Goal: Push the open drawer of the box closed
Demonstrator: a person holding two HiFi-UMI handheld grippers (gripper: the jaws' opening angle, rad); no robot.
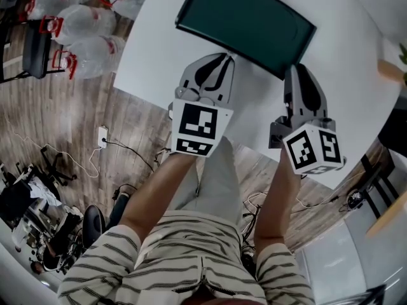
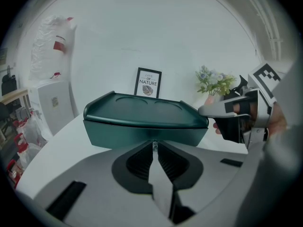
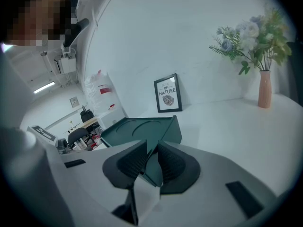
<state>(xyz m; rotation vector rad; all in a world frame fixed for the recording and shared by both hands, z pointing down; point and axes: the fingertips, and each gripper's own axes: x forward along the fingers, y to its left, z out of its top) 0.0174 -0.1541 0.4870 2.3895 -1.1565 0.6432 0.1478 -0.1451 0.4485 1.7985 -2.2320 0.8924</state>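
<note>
A dark green box [image 1: 245, 21] with a recessed lid lies on the round white table [image 1: 356, 75]. In the left gripper view its front face [image 2: 142, 131] fills the space just beyond my jaws, and I cannot make out a drawer standing out from it. My left gripper [image 1: 224, 57] is shut and empty, its tips [image 2: 154, 144] right at the middle of that front face. My right gripper [image 1: 297, 70] is at the box's right front corner [image 3: 176, 126], with its jaws [image 3: 151, 149] a narrow gap apart and green showing between them. The right gripper [image 2: 204, 110] also shows beside the box's corner.
A framed print [image 2: 148, 83] leans on the wall behind the box. A vase of flowers [image 3: 264, 86] stands at the table's far right. The table's near edge runs just under both grippers. Plastic bags [image 1: 82, 24], chairs and cables lie on the wooden floor to the left.
</note>
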